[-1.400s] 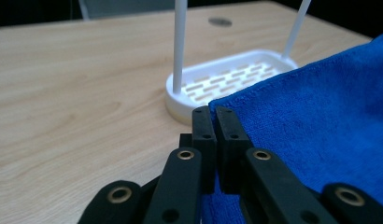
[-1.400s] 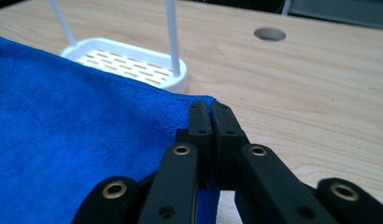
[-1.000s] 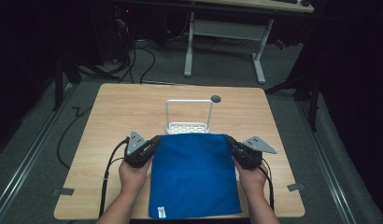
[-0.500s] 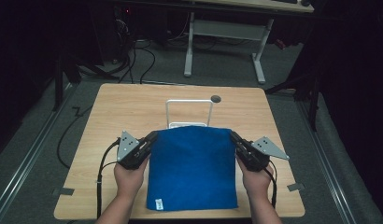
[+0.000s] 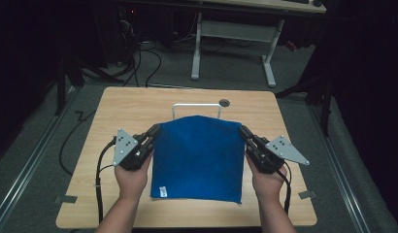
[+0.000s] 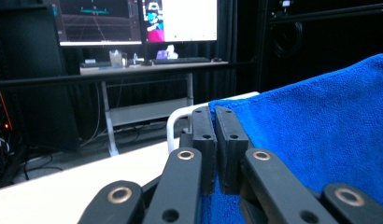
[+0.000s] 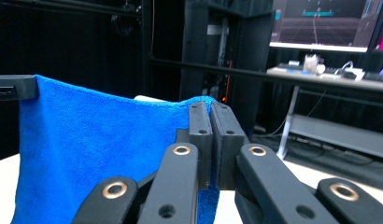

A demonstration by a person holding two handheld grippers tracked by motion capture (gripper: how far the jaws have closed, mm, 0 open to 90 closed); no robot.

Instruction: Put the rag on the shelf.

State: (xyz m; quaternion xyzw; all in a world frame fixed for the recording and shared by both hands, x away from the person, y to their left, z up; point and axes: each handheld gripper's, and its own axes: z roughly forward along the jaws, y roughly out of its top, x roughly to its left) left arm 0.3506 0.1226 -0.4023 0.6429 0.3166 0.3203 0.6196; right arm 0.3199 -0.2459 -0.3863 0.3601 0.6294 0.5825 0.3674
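The left gripper [image 5: 154, 132] pinches the far left corner of a blue terry-cloth towel [image 5: 198, 154], jaws clamped on the fabric. The towel hangs stretched between both grippers, its near edge on the light wooden table [image 5: 125, 105]. A white wire rack [image 5: 196, 107] stands just behind. The right gripper [image 5: 245, 132] clamps the far right corner.

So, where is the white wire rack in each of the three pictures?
High view: the white wire rack stands at table centre, its top bar just beyond the blue towel.
Left gripper view: its curved white corner rises left of the jaws.
Right gripper view: I cannot pick it out with certainty.
Shared landmark: the blue towel.
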